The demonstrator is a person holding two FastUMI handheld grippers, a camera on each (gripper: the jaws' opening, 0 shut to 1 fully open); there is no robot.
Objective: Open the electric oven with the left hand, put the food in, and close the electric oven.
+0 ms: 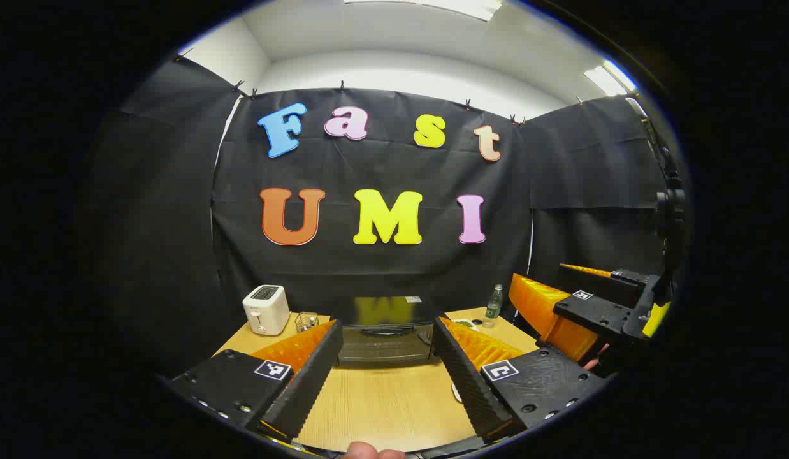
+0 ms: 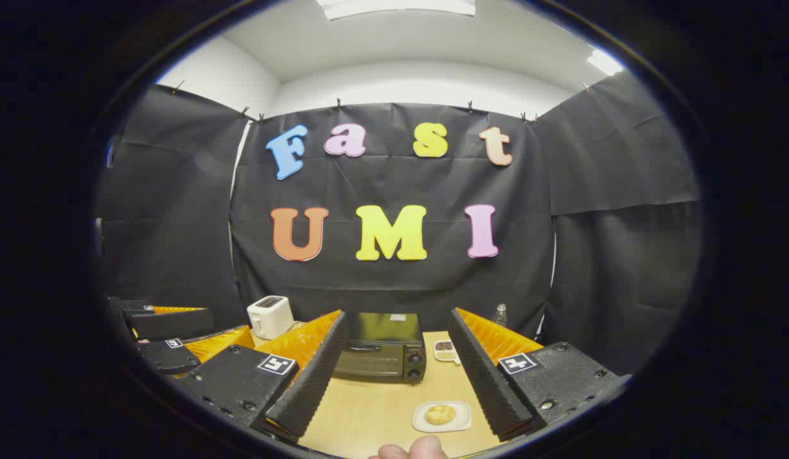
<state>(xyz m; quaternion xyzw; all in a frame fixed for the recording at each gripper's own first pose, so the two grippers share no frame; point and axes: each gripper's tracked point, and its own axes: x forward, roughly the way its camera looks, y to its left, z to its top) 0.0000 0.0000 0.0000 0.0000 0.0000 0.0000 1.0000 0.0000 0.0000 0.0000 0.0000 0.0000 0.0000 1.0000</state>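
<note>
Black cloth walls (image 2: 624, 191), white ceiling (image 2: 420, 64), wooden table (image 1: 388, 401).

Bright ceiling light panels (image 2: 394, 6) light both sharp fisheye views evenly, edges bending strongly, with soft glare on the oven top (image 1: 385, 310).

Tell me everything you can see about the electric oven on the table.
The black box-shaped electric oven stands upright at the back of the light wooden table, against the booth's wall. Its glass door is shut, with a handle across the top and two knobs at the right. A white toaster stands apart on one side. Neither gripper touches it.
</note>
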